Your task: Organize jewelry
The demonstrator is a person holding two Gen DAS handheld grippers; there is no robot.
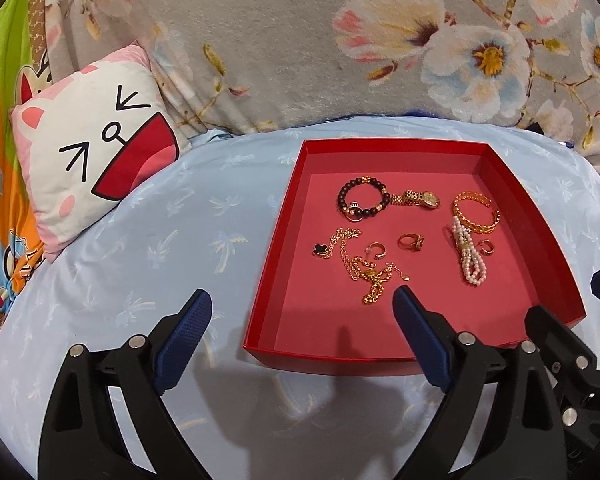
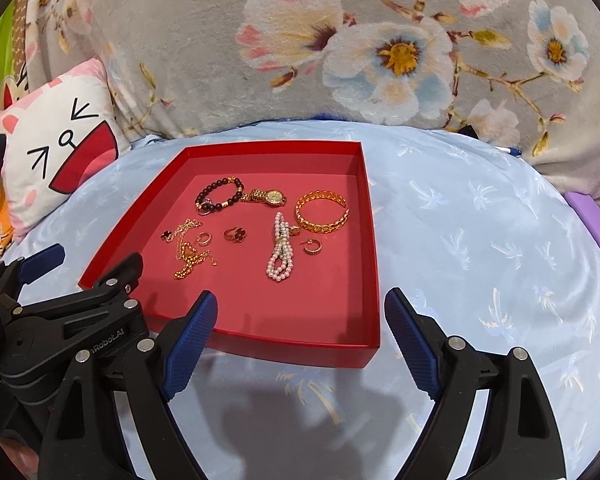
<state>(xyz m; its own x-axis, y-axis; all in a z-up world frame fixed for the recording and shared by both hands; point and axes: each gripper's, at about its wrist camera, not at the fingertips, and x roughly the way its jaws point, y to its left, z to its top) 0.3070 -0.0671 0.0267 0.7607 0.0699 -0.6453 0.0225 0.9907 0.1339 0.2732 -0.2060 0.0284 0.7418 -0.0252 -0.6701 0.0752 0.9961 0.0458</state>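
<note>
One red tray [image 1: 278, 248]; three bracelets [image 1: 364, 199]; one watch [image 1: 418, 199]; two earrings [image 1: 377, 250]; one ring [image 1: 410, 241]; gold chains [image 1: 370, 276], count unclear; one pillow [image 1: 88, 152].

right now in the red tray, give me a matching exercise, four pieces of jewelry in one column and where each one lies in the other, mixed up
Column one:
1. dark bead bracelet
2. gold cuff bangle
3. pearl strand
4. gold chain necklace

Column two:
a. near left, tangled, closest to the left gripper
b. far right of the red tray
c. far left, next to the gold watch
d. centre right, below the watch, beside a small hoop earring

Pairs: 1-c, 2-b, 3-d, 4-a
</note>
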